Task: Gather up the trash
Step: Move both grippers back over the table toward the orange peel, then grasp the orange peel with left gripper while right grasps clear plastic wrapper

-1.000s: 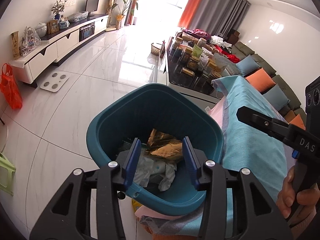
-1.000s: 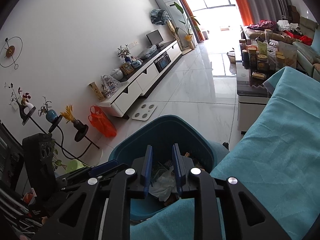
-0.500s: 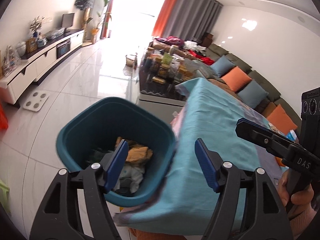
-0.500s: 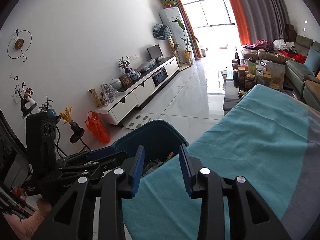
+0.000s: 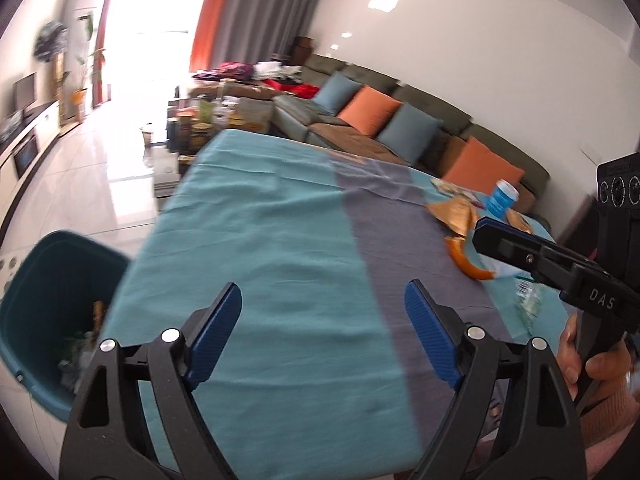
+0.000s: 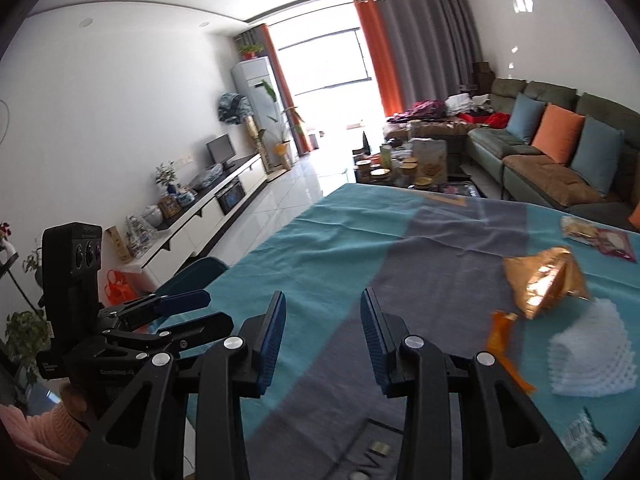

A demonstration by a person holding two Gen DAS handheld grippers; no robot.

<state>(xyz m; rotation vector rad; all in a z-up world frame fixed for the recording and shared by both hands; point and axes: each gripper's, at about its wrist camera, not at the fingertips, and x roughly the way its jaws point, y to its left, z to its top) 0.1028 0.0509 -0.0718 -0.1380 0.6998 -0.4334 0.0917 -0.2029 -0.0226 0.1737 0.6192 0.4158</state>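
Note:
My left gripper (image 5: 322,306) is open and empty above the teal and grey cloth of the table (image 5: 260,248). My right gripper (image 6: 322,314) is open and empty over the same cloth (image 6: 400,272). The teal bin (image 5: 44,280) with trash in it stands on the floor at the table's left end. Trash lies at the right of the table: a crumpled gold wrapper (image 6: 540,280), an orange wrapper strip (image 6: 502,332), white foam netting (image 6: 592,356), a clear plastic scrap (image 6: 584,440) and a blue cup (image 5: 502,198).
A snack packet (image 6: 596,236) lies at the table's far right. A cluttered coffee table (image 6: 404,164) and a sofa with cushions (image 6: 560,148) stand beyond. A TV cabinet (image 6: 208,208) runs along the left wall, with tiled floor between.
Both grippers have swung right, away from the bin and over the table. Both have opened wider. The bin has slid to the left edge of view and the trash on the table has come into view.

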